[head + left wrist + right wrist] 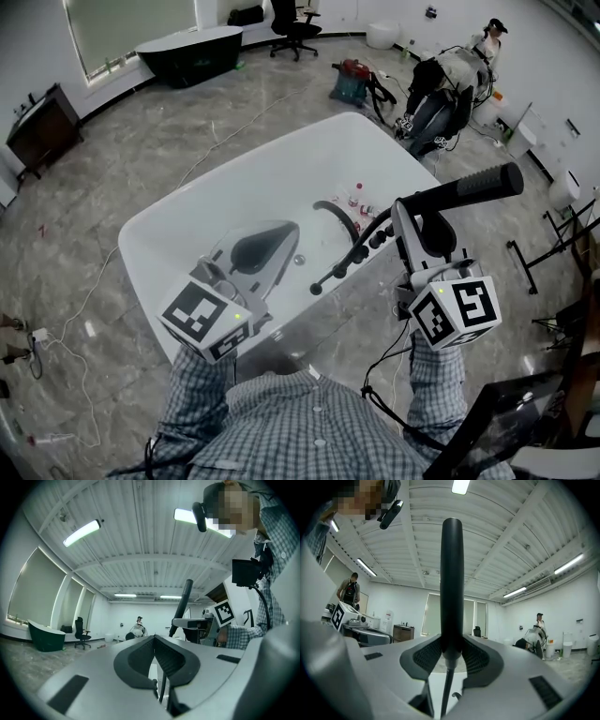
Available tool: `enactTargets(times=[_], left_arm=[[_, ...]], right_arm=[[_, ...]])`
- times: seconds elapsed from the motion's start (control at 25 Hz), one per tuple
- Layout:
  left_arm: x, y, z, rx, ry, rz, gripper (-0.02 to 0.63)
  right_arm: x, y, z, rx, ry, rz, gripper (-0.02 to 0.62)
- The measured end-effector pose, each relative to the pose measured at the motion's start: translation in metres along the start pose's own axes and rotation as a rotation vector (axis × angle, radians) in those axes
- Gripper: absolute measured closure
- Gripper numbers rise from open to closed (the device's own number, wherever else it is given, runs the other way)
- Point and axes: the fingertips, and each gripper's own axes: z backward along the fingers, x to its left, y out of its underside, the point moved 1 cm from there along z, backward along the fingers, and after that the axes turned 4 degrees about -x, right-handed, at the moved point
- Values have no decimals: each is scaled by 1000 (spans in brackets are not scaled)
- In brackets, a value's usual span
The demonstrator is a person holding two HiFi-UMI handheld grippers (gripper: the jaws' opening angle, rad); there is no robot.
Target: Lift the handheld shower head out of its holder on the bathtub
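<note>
Right gripper view, centre frame: the right gripper [451, 654] clamps the black shower head [452, 583] by its handle. The left gripper [154, 641] has its fingers pressed together, empty.

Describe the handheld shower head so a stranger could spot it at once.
Find the white bathtub in the middle of the head view. At its right side the right gripper clamps the shower head: a thick, smooth black wand raised above the tub, unlike the knobbed black tap beneath it.
</note>
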Motion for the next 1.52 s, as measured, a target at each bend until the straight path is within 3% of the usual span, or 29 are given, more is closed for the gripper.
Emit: enactTargets(times=[1.52], left_arm=[[-8, 7, 10, 13, 4, -23, 607]], right_arm=[[9, -2, 13, -16, 19, 39, 462]])
